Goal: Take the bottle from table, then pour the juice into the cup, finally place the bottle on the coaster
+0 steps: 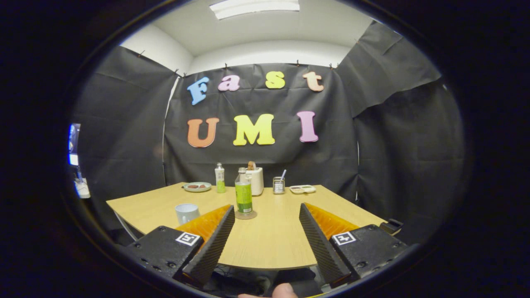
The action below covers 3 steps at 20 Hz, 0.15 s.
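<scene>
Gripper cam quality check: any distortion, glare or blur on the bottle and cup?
Gripper view: strong fisheye, the table edge bows; even overhead light from a ceiling panel, no glare on the wood. The bottle on its coaster and the cup read sharp, with only faint shadows. The open tongs are in focus, holding nothing.

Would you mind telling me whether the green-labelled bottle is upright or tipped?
Upright: the bottle stands on the coaster, beyond the open claw.
</scene>
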### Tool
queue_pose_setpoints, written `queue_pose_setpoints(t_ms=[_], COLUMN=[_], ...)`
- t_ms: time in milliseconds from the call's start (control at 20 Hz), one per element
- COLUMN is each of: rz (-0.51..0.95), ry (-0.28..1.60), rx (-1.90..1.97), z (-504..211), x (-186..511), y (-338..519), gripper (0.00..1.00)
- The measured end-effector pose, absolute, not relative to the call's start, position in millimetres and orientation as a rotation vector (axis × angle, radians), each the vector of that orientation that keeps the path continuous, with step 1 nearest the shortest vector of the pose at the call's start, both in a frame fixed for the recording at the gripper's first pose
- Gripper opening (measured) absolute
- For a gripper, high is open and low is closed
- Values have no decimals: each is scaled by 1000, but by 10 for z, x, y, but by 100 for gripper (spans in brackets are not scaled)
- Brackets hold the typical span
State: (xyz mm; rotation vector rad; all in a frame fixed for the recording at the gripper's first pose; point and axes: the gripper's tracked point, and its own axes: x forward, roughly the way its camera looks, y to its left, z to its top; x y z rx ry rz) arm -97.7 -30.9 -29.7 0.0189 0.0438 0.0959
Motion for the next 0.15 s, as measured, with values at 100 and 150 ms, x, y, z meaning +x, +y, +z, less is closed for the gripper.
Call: queue_pose_setpoints(t_ms=[100,150], rz=[96,96], ry=[55,57], rx=[37,50], z=[-298,-299], x=[-960,-951], y=[-318,-322], gripper=[100,100])
